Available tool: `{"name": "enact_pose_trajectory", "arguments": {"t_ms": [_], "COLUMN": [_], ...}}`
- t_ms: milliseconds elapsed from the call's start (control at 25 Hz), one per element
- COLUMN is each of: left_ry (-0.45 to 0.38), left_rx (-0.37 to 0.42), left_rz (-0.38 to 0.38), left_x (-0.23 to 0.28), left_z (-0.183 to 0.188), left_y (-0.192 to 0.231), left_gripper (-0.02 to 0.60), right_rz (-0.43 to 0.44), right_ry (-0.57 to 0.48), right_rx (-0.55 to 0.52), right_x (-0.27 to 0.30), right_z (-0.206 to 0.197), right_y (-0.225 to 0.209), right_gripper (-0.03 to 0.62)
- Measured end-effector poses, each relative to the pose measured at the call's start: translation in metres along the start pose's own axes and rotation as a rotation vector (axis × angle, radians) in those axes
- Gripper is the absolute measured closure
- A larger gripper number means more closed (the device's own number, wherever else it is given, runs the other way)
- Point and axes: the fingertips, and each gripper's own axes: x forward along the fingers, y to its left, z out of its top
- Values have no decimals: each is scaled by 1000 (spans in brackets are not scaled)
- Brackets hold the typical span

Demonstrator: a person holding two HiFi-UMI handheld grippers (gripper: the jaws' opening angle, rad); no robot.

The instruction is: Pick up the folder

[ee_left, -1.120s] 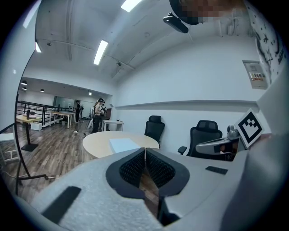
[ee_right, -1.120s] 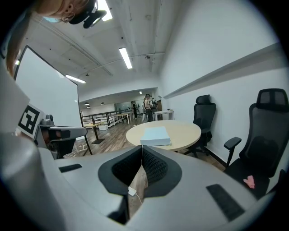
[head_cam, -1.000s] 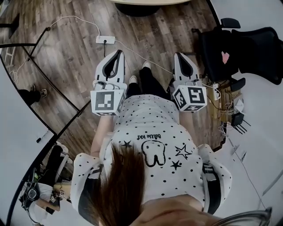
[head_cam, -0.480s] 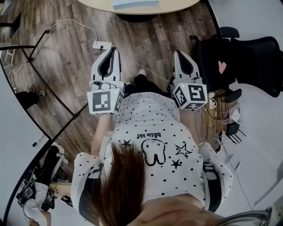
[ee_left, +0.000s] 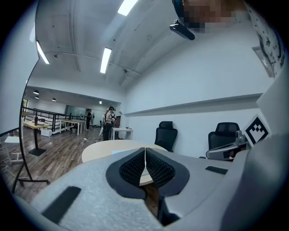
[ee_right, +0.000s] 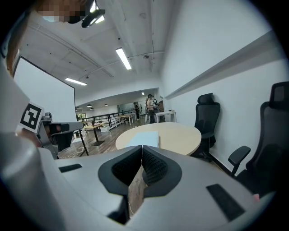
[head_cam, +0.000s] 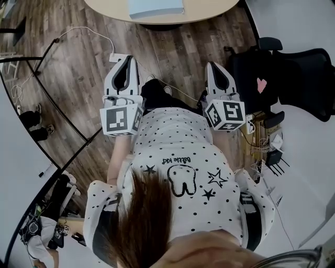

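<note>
Nearer than a second ago, the round table (head_cam: 209,8) fills the frame's top edge — the pale blue folder (head_cam: 156,7) lies flat on it, top centre; left tool (head_cam: 127,57) and right tool (head_cam: 212,65), mid-frame over the floor (head_cam: 78,63), are both pinched together and empty, well apart from the folder.

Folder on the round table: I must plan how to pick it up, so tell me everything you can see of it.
The folder is pale blue, thin and rectangular, with a plain, smooth, unmarked cover. It looks closed and lies flat on the beige round table, close to the edge nearest the person. The head view cuts off its far part. The right gripper view shows it whole. Nothing lies on it, and only the tabletop touches it.
</note>
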Motion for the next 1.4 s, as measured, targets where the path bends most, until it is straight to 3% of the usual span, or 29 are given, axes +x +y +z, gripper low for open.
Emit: {"name": "enact_pose_trajectory", "arguments": {"t_ms": [360, 920, 1400], "left_ry": [8, 5, 35], "left_rx": [-8, -12, -50], "left_rz": [-30, -80, -73], "left_x": [49, 126, 149], "left_z": [4, 28, 16], "left_y": [28, 130, 181], "left_gripper": [561, 561, 561], "right_rz": [-6, -19, -26], "right_ry": [3, -4, 36], "right_rx": [4, -9, -16], "right_x": [53, 172, 222], "right_z": [16, 65, 70], "right_y": [5, 51, 72], "right_gripper": [586, 586, 586]}}
